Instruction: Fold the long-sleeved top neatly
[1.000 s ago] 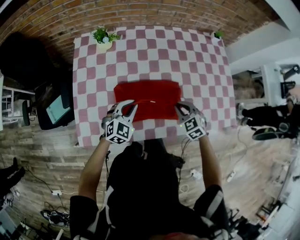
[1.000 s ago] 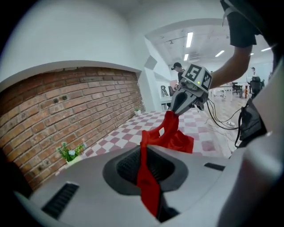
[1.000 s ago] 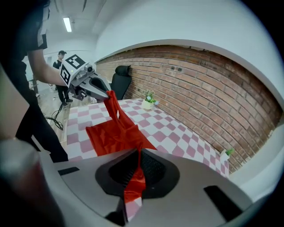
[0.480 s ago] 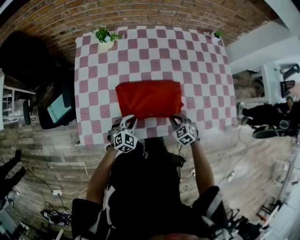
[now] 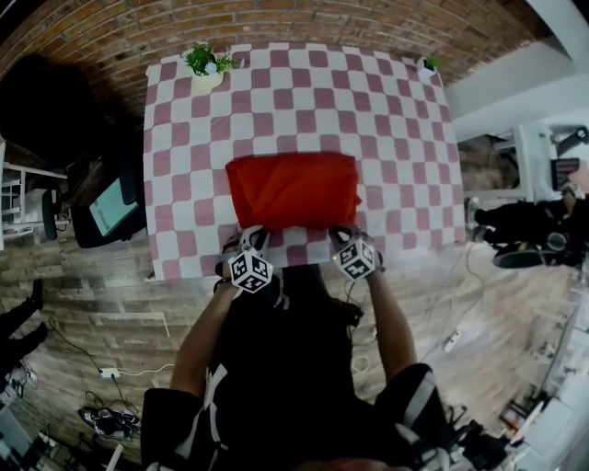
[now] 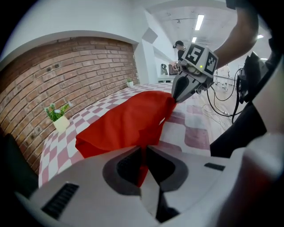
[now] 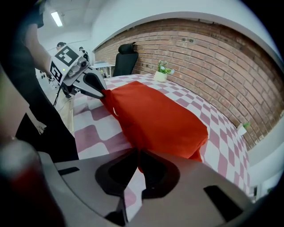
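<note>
Gripping anything, the left hand-held gripper (image 6: 144,154)?

Yes. Its jaws are nearly together, with only a thin fold of the red long-sleeved top (image 5: 293,190) pinched between them. It has the near left corner of the garment.

And the right hand-held gripper (image 7: 136,163)?

The same on the other side: jaws closed down on red cloth at the near right corner. Each gripper view shows the other gripper's tips biting the cloth too, and the top's near edge runs between the two.

Where does the top lie?

On the counter (image 5: 396,138), which has a pink and white checked cloth. The top is a broad folded rectangle in the near half, roughly centred from left to right. Its far part rests on the cloth, while the near edge is held at the two corners.

How close is that edge to the counter's edge?

Close. Both grippers sit just at the counter's near edge, and the person's body stands right behind them, so there is little room on that side.

What about the other sides?

Bare checks flank the top on the left and right, and a wider bare stretch lies beyond it. A potted plant (image 5: 204,72) stands at the far left corner and a smaller plant (image 5: 428,65) at the far right corner, both well apart from the garment. A brick wall (image 5: 304,23) runs just behind the far edge.
</note>
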Action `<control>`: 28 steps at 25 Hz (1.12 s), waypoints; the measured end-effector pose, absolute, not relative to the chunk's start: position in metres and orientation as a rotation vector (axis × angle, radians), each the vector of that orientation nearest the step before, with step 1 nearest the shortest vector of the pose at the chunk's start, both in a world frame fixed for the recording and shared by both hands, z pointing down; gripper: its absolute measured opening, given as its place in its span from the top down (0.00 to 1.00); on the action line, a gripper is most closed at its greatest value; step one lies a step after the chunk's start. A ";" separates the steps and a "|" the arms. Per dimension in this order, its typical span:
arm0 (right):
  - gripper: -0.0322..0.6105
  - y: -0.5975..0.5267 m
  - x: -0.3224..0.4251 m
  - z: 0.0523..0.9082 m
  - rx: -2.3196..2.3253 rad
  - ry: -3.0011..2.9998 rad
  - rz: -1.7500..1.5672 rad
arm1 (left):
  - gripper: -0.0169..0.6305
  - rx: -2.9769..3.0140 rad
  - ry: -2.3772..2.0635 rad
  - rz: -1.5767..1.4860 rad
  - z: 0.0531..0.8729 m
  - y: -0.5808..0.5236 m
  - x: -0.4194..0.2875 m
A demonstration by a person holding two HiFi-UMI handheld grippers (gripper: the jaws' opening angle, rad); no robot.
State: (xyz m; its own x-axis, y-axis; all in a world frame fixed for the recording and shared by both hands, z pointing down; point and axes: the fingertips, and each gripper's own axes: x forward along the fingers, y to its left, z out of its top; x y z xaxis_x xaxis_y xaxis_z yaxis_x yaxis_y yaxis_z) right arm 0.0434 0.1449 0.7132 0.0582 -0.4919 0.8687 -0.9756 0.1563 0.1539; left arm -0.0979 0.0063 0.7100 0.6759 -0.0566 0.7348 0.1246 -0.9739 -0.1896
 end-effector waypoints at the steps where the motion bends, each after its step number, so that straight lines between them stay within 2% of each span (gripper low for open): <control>1: 0.91 0.145 0.043 0.717 1.460 -1.558 0.710 | 0.92 -2.664 -0.054 -1.195 0.712 0.006 -0.097; 15: 0.91 0.142 0.045 0.740 1.449 -1.534 0.802 | 0.92 -2.746 -0.111 -1.380 0.738 0.011 -0.097; 16: 0.91 0.142 0.045 0.740 1.451 -1.541 0.806 | 0.89 -2.765 -0.122 -1.387 0.738 0.013 -0.097; 18: 0.91 0.143 0.043 0.738 1.451 -1.564 0.817 | 0.74 -2.804 -0.149 -1.407 0.736 0.022 -0.098; 19: 0.90 0.144 0.041 0.737 1.448 -1.580 0.823 | 0.70 -2.821 -0.150 -1.413 0.734 0.026 -0.098; 24: 0.79 0.147 0.032 0.719 1.426 -1.684 0.816 | 0.67 -2.924 -0.038 -1.373 0.715 0.032 -0.098; 28: 0.78 0.146 0.032 0.681 1.492 -1.775 0.786 | 0.67 -2.971 0.079 -1.284 0.683 0.032 -0.103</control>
State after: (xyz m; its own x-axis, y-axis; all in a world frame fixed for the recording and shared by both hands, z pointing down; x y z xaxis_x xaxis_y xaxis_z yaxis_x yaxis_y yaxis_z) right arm 0.0317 0.1462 0.6810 -0.1121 -0.5769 0.8090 -0.9868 0.1606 -0.0222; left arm -0.1032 0.0322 0.6831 0.6848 -0.0069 0.7287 -0.0827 -0.9942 0.0682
